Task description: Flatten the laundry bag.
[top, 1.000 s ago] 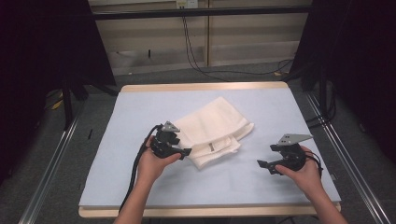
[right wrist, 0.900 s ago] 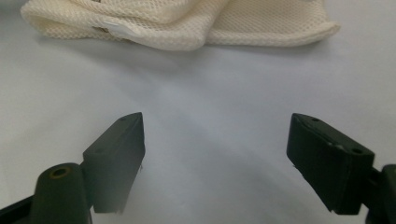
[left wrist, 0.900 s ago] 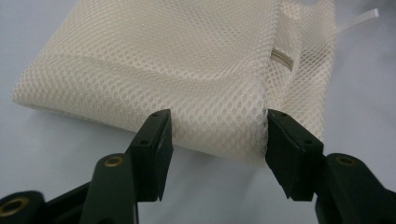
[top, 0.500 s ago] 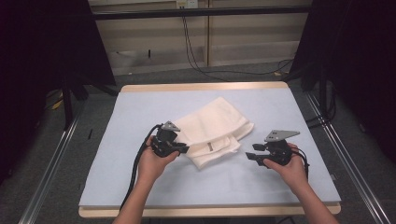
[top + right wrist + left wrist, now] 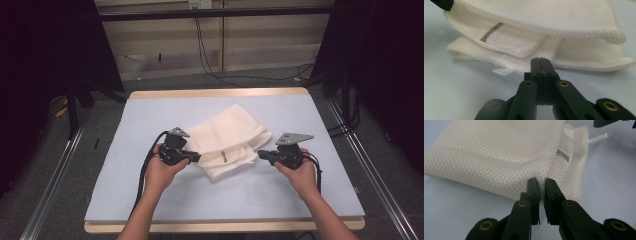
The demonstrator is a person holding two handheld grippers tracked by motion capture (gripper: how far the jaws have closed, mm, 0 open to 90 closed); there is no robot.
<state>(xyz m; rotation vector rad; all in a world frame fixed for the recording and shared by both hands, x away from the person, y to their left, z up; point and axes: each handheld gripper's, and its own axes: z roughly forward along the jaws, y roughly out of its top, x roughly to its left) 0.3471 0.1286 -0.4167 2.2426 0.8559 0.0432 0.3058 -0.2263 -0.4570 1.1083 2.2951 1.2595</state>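
A folded cream mesh bag (image 5: 230, 135) lies mid-table on the pale blue mat (image 5: 150, 115). My left gripper (image 5: 199, 157) is at the bag's left edge. Its jaws (image 5: 542, 181) have just been closing and now pinch the mesh (image 5: 499, 157) at a folded corner, with a narrow slit left between them. My right gripper (image 5: 260, 154) sits at the bag's right edge. Its jaws (image 5: 541, 60) have just been closing and now meet fully, tips against the mesh (image 5: 549, 25). I cannot tell whether any mesh is caught between them. A tan zipper (image 5: 491, 31) shows in a fold.
A white tag (image 5: 501, 72) sticks out from under the bag toward the right gripper. Black cables trail from both grippers over the mat. Metal rails run along both sides of the table, and dark curtains and floor cables lie beyond its far edge.
The right hand slid left from the table's right side up to the bag's edge and its jaws closed. The left hand stayed put and its jaws closed on the bag's edge.
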